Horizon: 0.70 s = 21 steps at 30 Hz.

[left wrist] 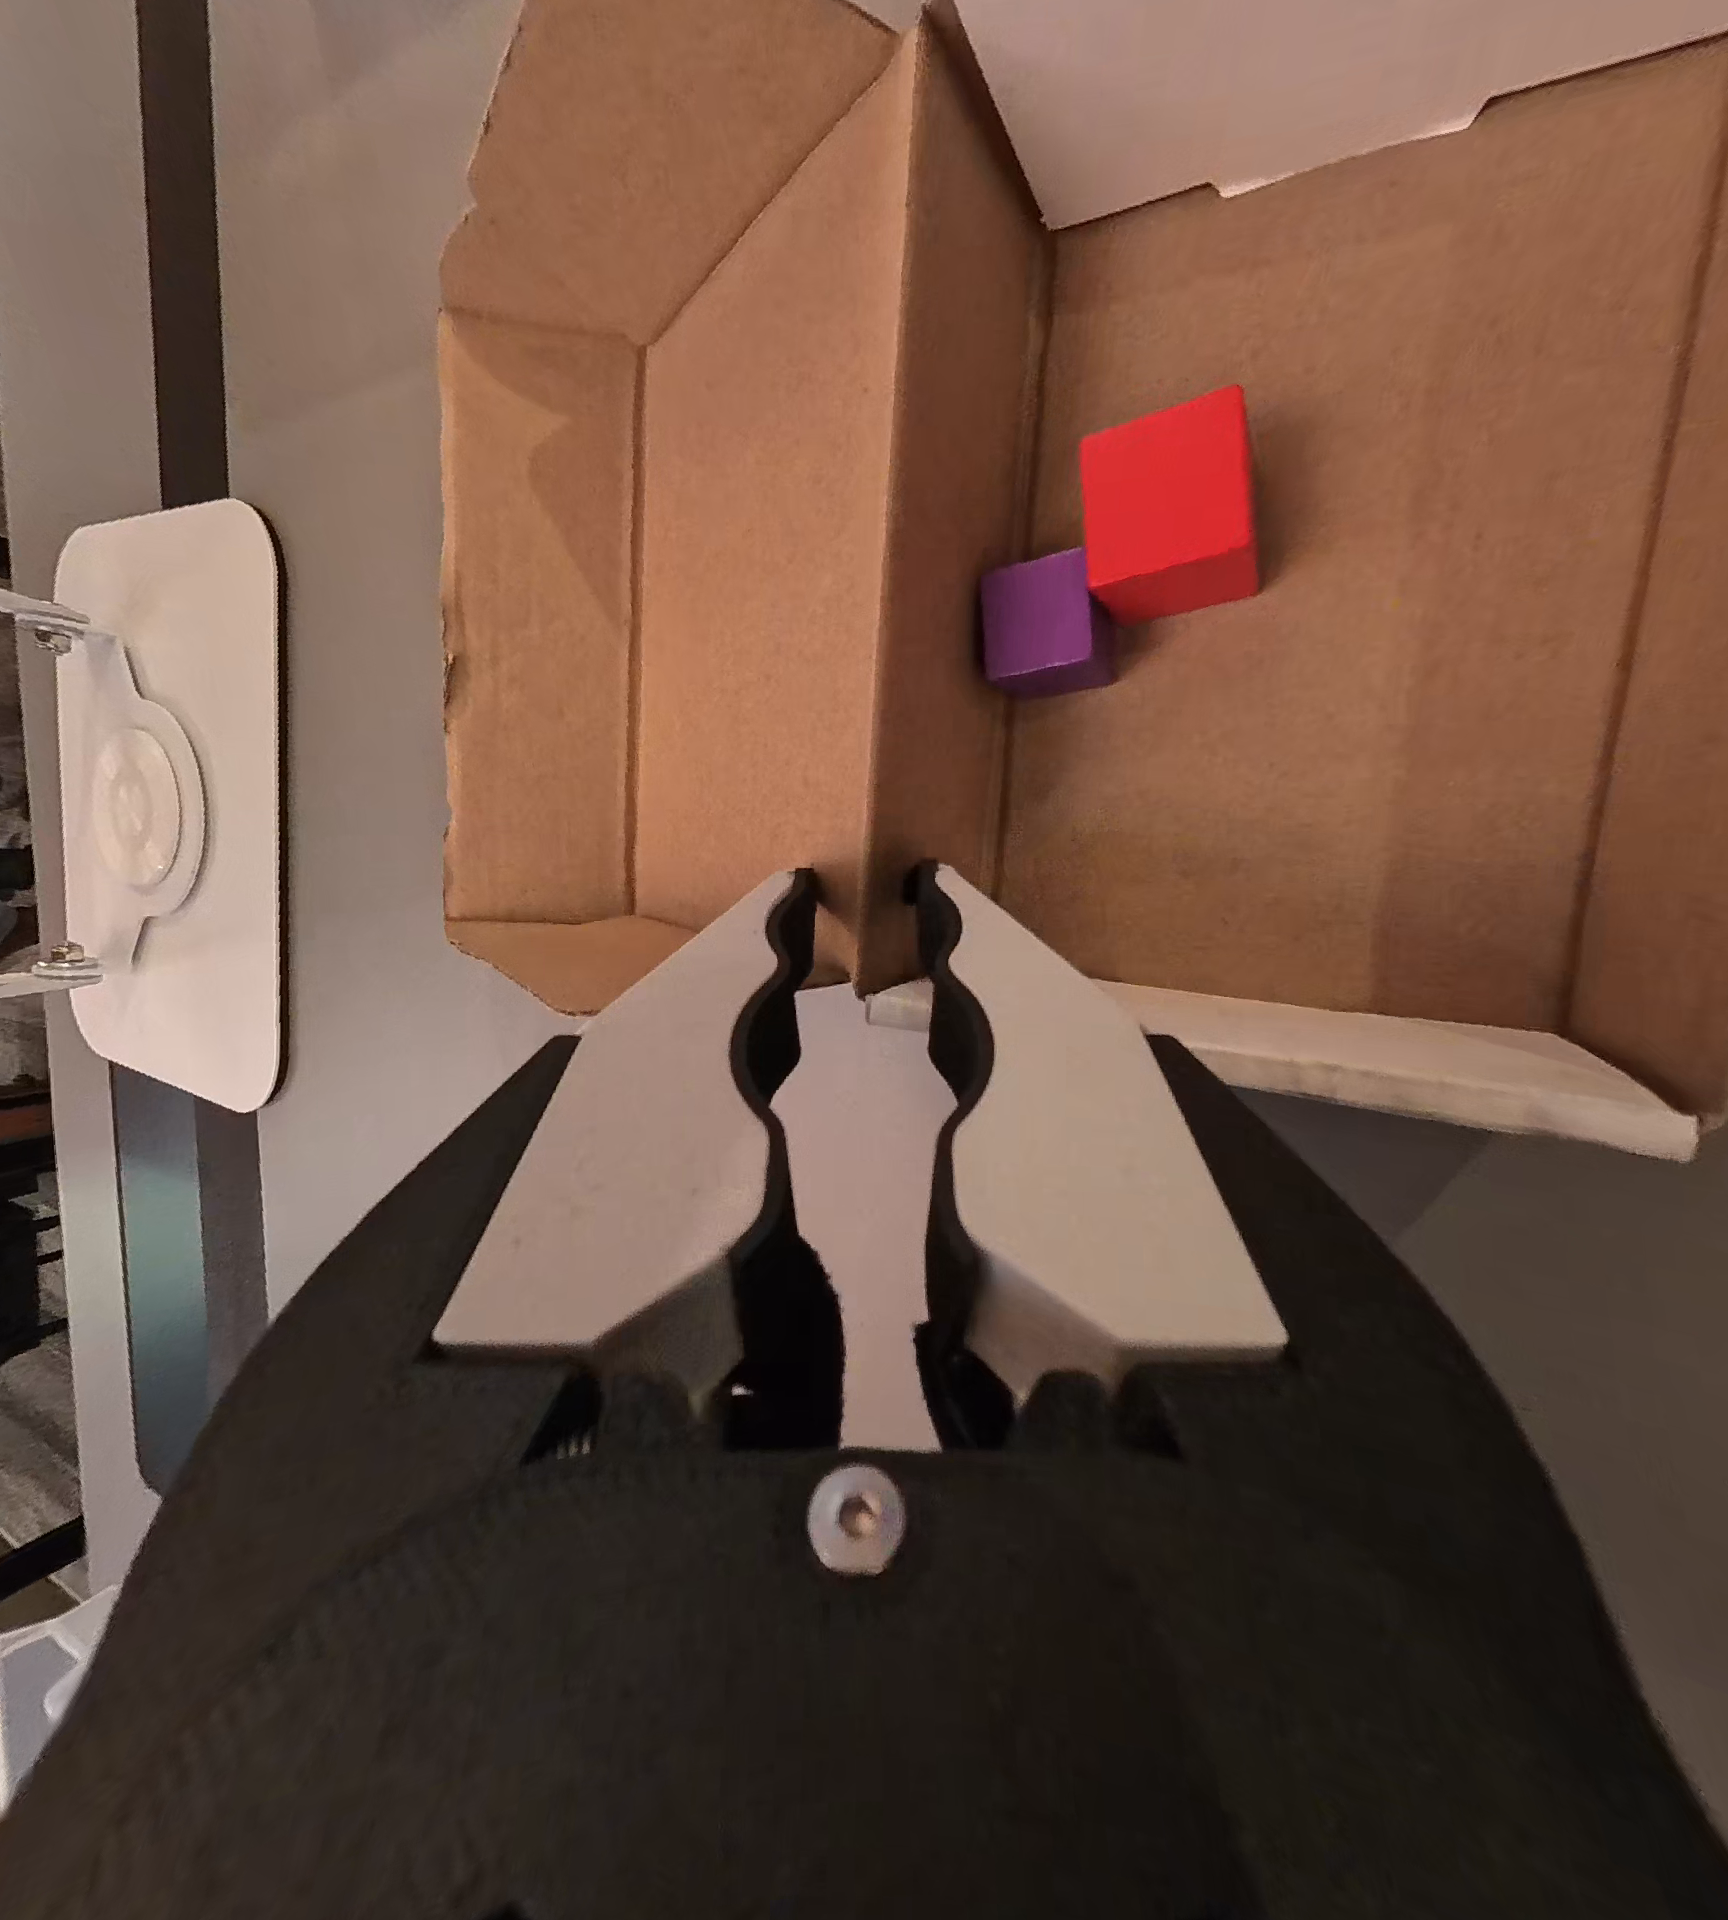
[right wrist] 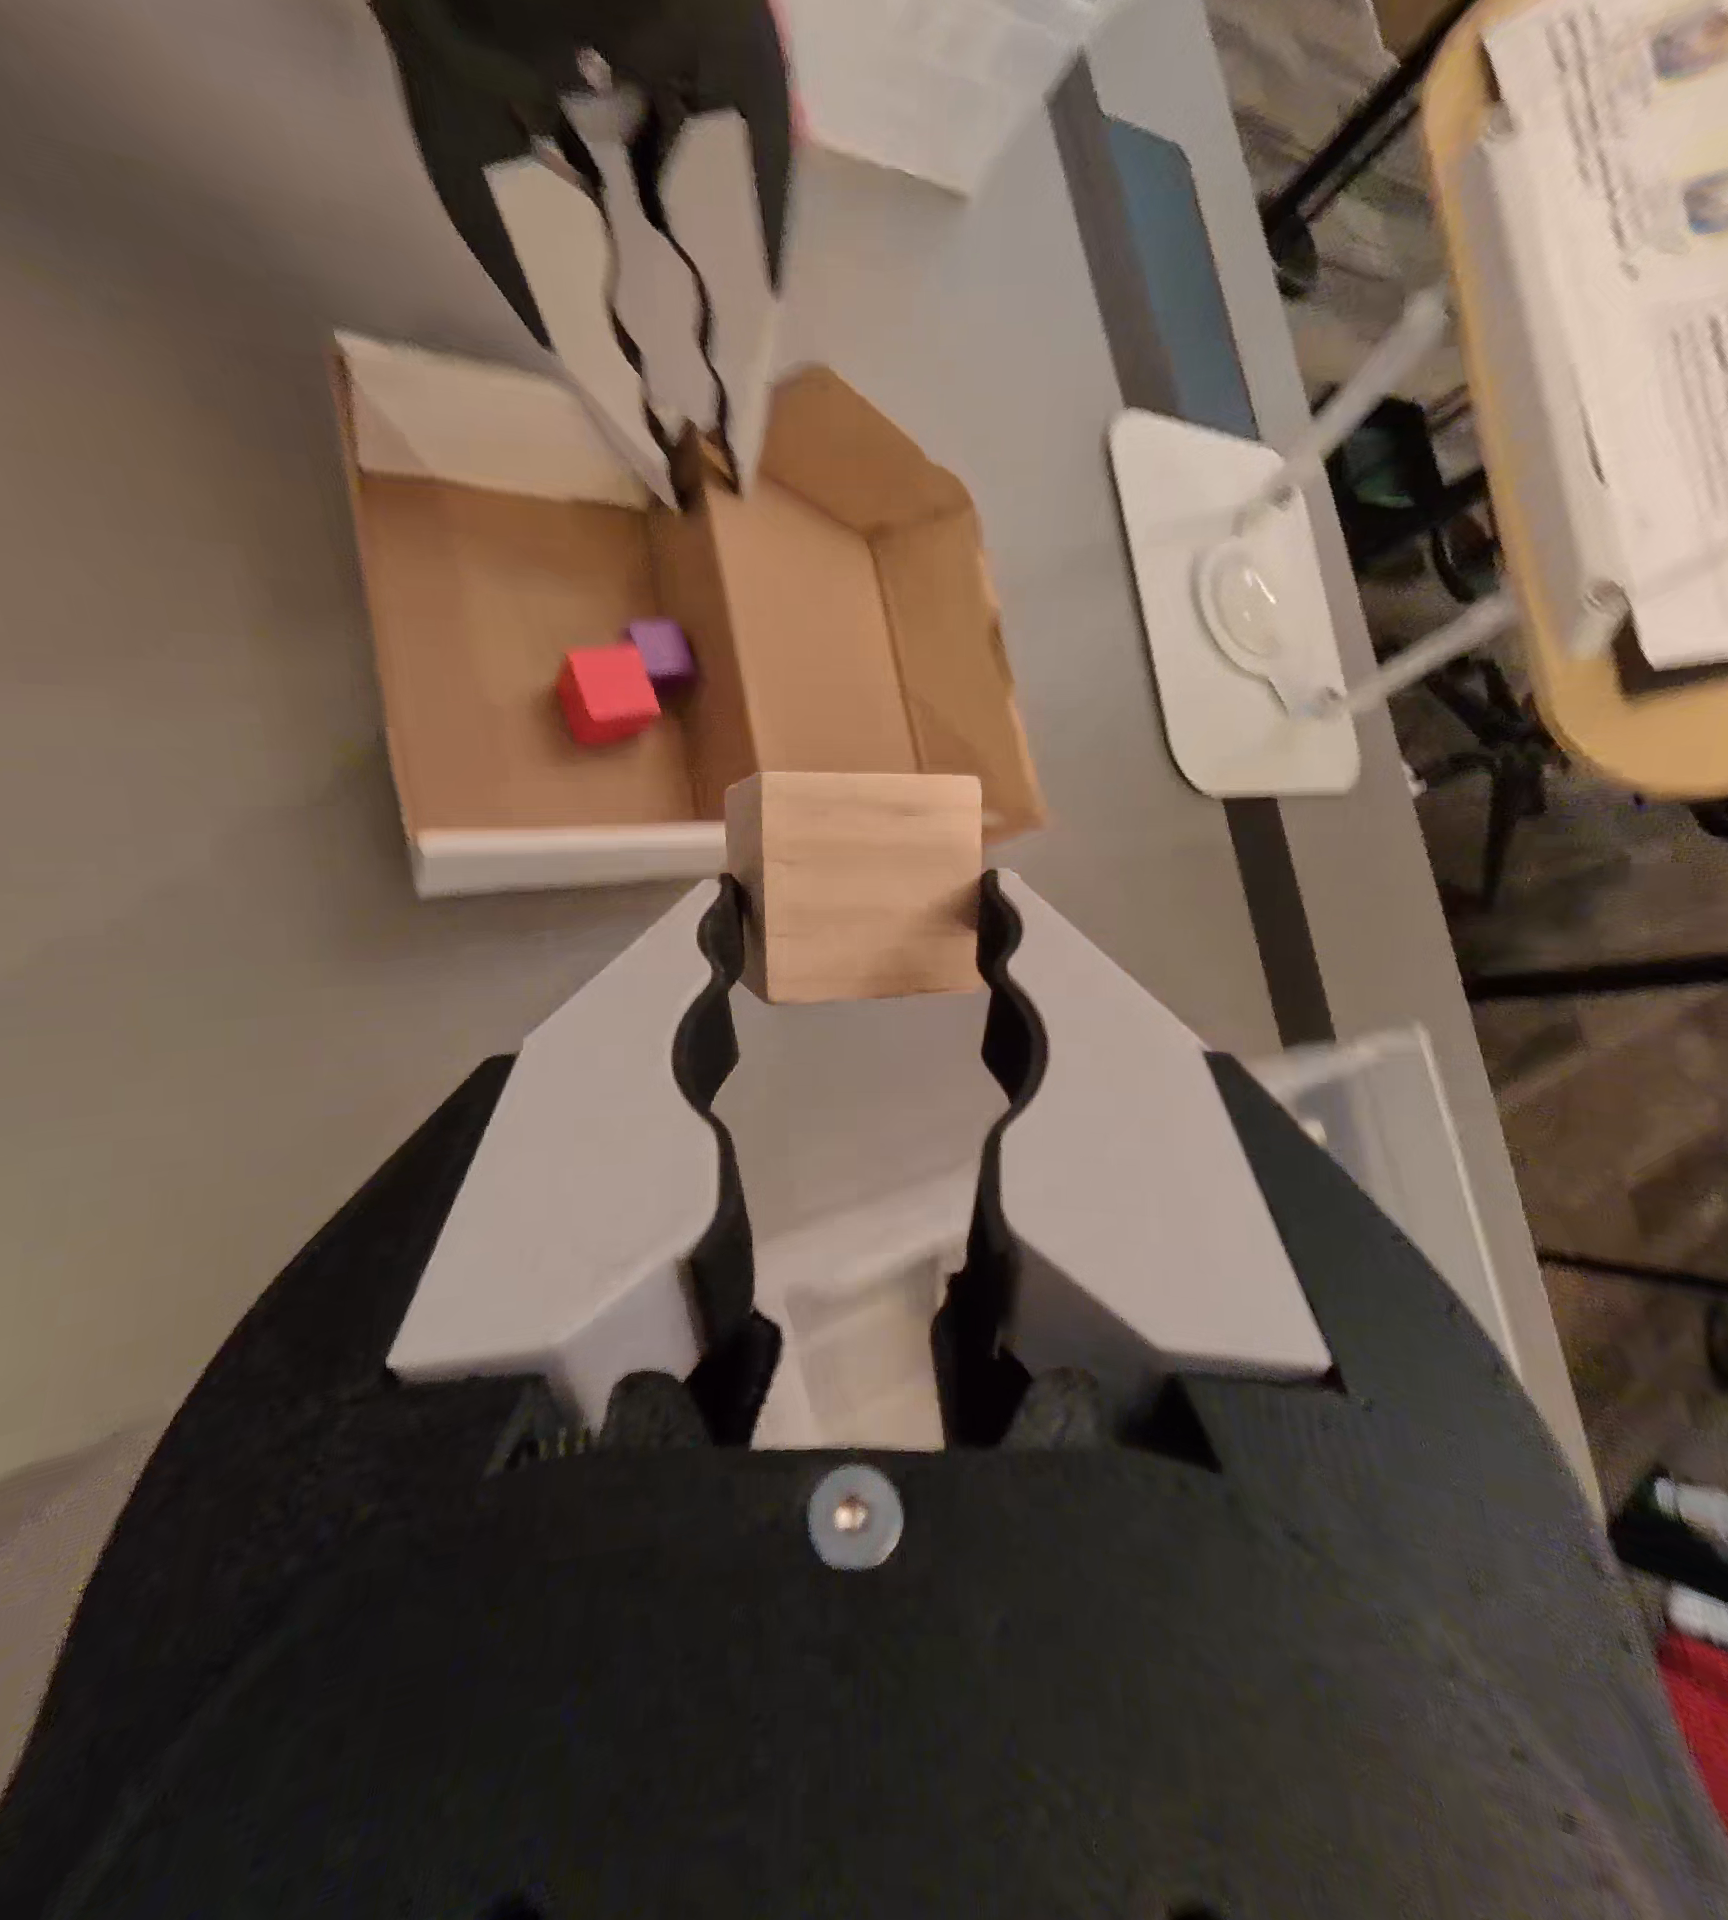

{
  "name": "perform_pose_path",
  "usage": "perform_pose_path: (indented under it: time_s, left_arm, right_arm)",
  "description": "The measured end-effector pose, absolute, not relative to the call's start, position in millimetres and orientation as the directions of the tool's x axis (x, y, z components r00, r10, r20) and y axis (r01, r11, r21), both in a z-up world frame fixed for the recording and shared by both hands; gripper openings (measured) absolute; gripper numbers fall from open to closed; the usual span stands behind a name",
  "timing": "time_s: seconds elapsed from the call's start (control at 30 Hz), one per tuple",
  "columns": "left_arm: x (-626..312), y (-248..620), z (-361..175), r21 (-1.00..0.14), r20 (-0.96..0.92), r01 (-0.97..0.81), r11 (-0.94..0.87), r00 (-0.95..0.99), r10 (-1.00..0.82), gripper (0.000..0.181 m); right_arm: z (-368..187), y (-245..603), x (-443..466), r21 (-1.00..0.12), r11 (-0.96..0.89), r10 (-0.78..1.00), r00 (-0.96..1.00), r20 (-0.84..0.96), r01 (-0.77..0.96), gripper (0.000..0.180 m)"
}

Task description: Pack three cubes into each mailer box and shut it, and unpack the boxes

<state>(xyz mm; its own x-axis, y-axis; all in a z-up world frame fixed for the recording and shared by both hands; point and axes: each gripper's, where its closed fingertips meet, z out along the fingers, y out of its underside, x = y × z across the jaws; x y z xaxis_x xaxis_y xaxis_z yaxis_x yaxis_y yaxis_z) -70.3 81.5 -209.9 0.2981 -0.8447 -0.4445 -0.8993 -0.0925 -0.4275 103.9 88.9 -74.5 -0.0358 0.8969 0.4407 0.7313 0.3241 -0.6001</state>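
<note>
Right gripper [right wrist: 858, 902]: its fingers pinched a plain pale wooden cube [right wrist: 855, 883], held in the air on the near side of the box.
Left gripper [left wrist: 865, 896]: its fingers straddled the upright wall where the lid joined the tray; whether they pressed it, I cannot tell.
Open brown cardboard mailer box [right wrist: 527, 769]: it lay on the grey table [right wrist: 112, 520], lid folded back.
Box contents: a red cube [left wrist: 1169, 504] and a smaller purple cube [left wrist: 1045, 621] sat touching at a corner, the purple one against the wall.
White plastic mount [right wrist: 1244, 603]: it sat at the table edge, beyond the box lid.
</note>
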Motion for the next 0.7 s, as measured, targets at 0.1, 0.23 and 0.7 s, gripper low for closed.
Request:
perform_pose_path:
  time_s: [0.1,0.23,0.7]
  left_arm:
    - [-70.3,81.3,-210.0,-0.414,-0.454,-0.906,-0.088,0.289,-0.843,0.018]
    - [-70.5,81.0,-210.0,-0.401,-0.468,-0.912,-0.084,0.283,-0.837,0.018]
    - [-69.3,81.0,-209.2,-0.410,-0.491,-0.908,-0.087,0.301,-0.817,0.017]
  right_arm:
    - [-71.7,116.8,151.0,-0.547,0.253,0.892,0.026,0.452,0.798,0.044]
    - [-103.1,149.8,210.0,-0.353,0.203,0.870,-0.002,0.494,0.913,0.044]
    - [-210.1,176.3,226.8,-0.205,0.178,0.955,-0.119,0.273,0.962,0.044]
